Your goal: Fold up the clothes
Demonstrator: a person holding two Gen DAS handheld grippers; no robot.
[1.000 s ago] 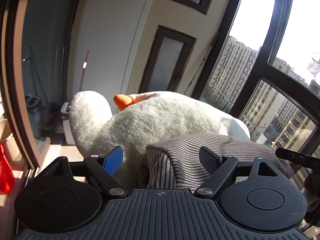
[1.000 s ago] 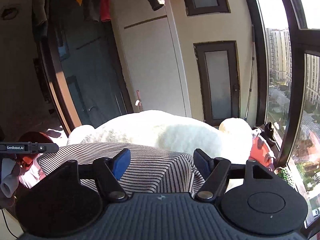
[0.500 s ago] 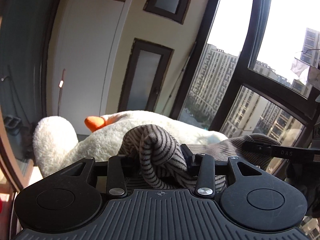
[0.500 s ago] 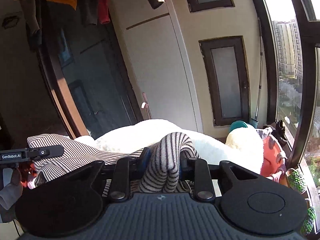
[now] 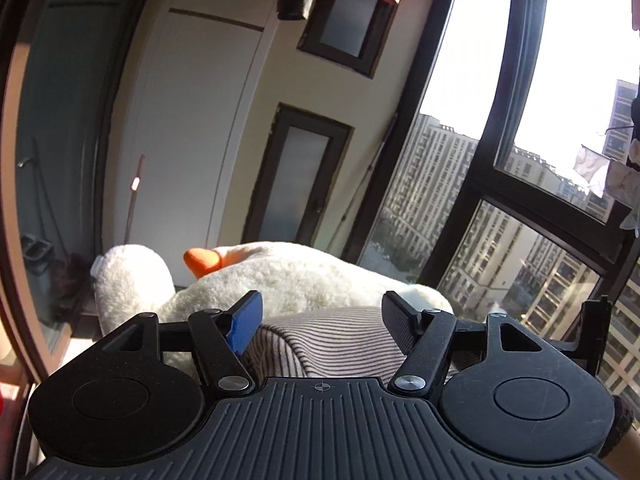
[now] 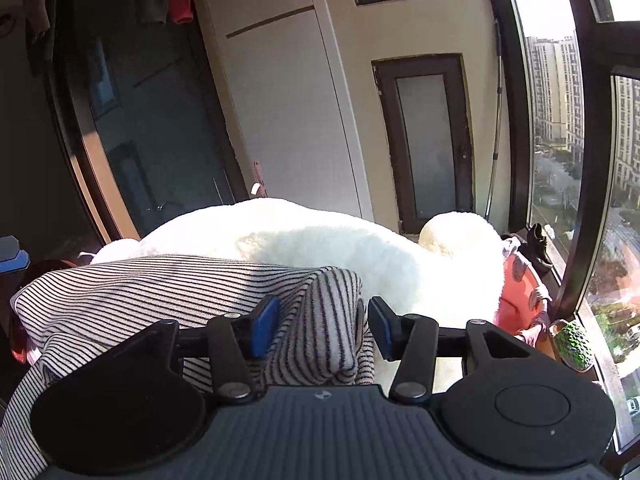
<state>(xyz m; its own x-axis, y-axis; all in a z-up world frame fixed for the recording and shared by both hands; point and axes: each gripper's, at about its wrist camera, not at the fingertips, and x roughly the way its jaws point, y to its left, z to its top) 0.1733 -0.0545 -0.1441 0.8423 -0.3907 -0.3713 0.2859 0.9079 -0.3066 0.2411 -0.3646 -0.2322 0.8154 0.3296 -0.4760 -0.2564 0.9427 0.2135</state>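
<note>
Left hand-held gripper point(image 5: 320, 318): jaws opening, wide, over striped garment point(image 5: 340, 340).
Right hand-held gripper point(image 6: 322, 326): jaws opening around a garment bunch.
Behind: white plush toy point(image 6: 320, 240).

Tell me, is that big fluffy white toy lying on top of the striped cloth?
No, the striped cloth is draped over the fluffy white toy, which shows behind and beneath it.

Each gripper is matte black — ribbed deck, round discs either side. Silver screws pin the linkage arms. The left gripper point(image 5: 320, 322) has one blue pad point(image 5: 245, 322); the right gripper point(image 6: 323, 326) has two.
</note>
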